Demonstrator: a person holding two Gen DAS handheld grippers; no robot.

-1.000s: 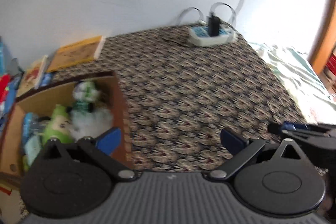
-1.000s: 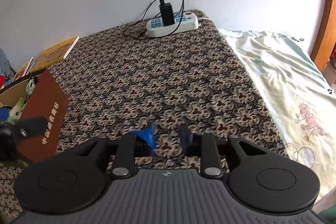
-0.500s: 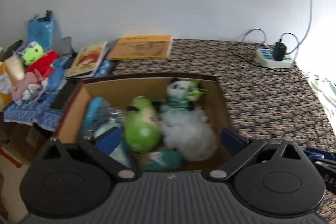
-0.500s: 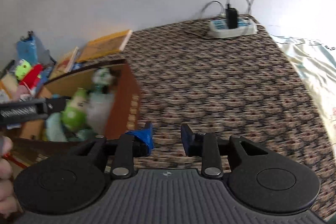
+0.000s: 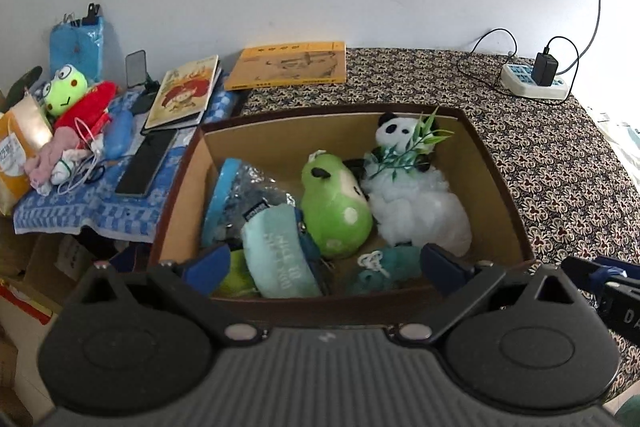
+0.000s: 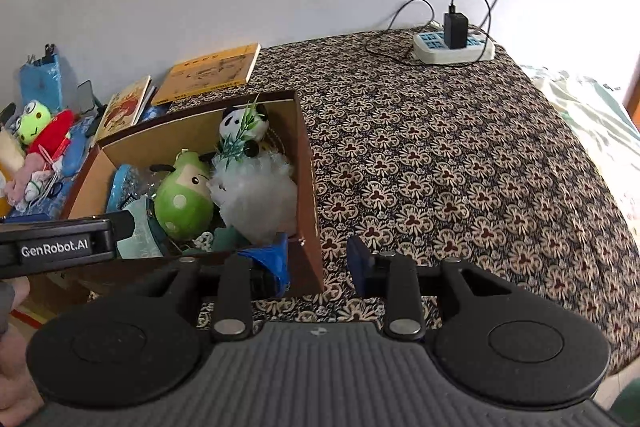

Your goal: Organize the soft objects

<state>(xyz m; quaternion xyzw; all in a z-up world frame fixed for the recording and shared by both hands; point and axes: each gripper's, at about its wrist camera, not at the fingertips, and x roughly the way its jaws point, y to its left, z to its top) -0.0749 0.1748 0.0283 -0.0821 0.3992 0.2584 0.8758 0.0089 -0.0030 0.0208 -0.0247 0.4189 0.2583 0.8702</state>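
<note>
Both empty, the left hand-held gripper (image 5: 324, 263) tilts down, spread wide over the box (image 5: 500, 187), and the right hand-held gripper (image 6: 318, 261), just opening, at its 3 o'clock.

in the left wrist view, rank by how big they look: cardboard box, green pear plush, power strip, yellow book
1. cardboard box, clearly the largest.
2. green pear plush and yellow book look about alike; the plush is nearer the camera and the book lies foreshortened, so no ranking between them.
3. power strip, smallest, though also farthest away.
</note>
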